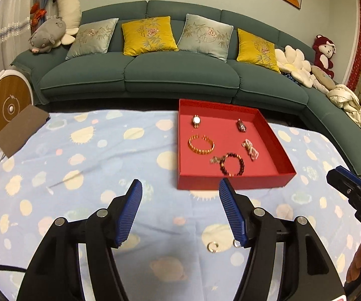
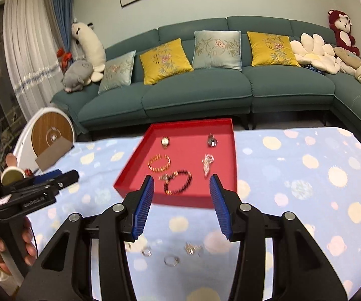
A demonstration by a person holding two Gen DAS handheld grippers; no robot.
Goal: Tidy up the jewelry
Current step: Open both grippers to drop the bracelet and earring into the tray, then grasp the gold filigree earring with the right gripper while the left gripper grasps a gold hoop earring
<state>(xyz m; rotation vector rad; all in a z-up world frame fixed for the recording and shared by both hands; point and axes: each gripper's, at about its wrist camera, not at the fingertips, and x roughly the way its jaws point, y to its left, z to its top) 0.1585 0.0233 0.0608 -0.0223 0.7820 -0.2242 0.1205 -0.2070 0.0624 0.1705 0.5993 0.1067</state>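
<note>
Holding: nothing, your left gripper (image 1: 180, 193) and right gripper (image 2: 181, 188) both had ribbed blue jaws apart and empty.
Tray (image 1: 284, 175): square red box on fuzzy spotted blanket (image 1: 92, 150), with beaded bracelet (image 1: 232, 164) and gold cuff (image 1: 201, 144) inside.
Rings (image 2: 171, 260): loose on blanket near you.

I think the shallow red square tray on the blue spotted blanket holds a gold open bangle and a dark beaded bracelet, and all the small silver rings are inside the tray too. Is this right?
Not quite. The shallow red square tray does hold the gold open bangle and the dark beaded bracelet, but the small silver rings lie outside it, on the blue spotted blanket near the grippers, as the right wrist view shows.
</note>
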